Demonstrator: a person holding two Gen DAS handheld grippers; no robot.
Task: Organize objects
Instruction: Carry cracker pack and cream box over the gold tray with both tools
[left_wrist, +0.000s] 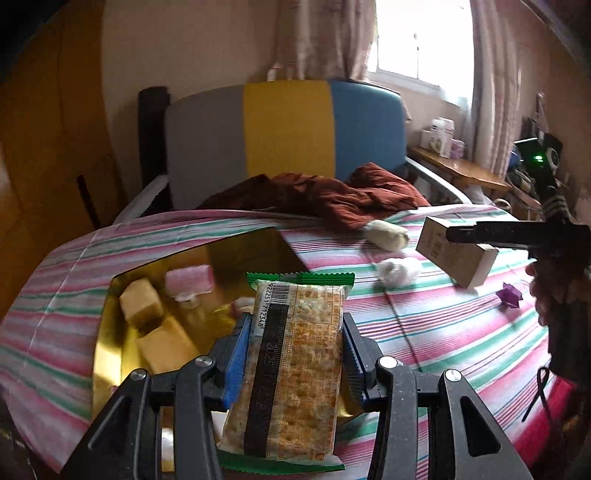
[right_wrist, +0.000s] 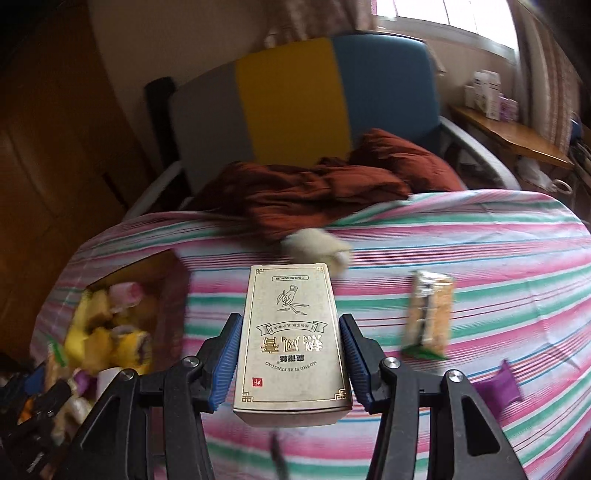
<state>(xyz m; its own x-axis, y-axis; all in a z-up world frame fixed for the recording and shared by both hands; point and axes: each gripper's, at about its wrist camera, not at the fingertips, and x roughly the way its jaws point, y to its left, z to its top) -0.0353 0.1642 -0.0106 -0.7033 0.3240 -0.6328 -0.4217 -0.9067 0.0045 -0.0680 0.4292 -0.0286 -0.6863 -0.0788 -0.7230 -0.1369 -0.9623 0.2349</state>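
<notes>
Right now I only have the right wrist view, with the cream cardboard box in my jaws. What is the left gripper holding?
Observer: The left gripper is shut on a clear cracker packet with green ends, its blue pads pressing the long sides.
Operator: Where is that relative to the gold box?
Observer: In the left wrist view the packet sits in front of the right edge of the gold-lined open box. Yellow blocks and a pink wrapped item lie inside.
Operator: Anything my own box hides from me?
Observer: A crumpled white wad lies on the striped bedspread, close to your cream cardboard box.
</notes>
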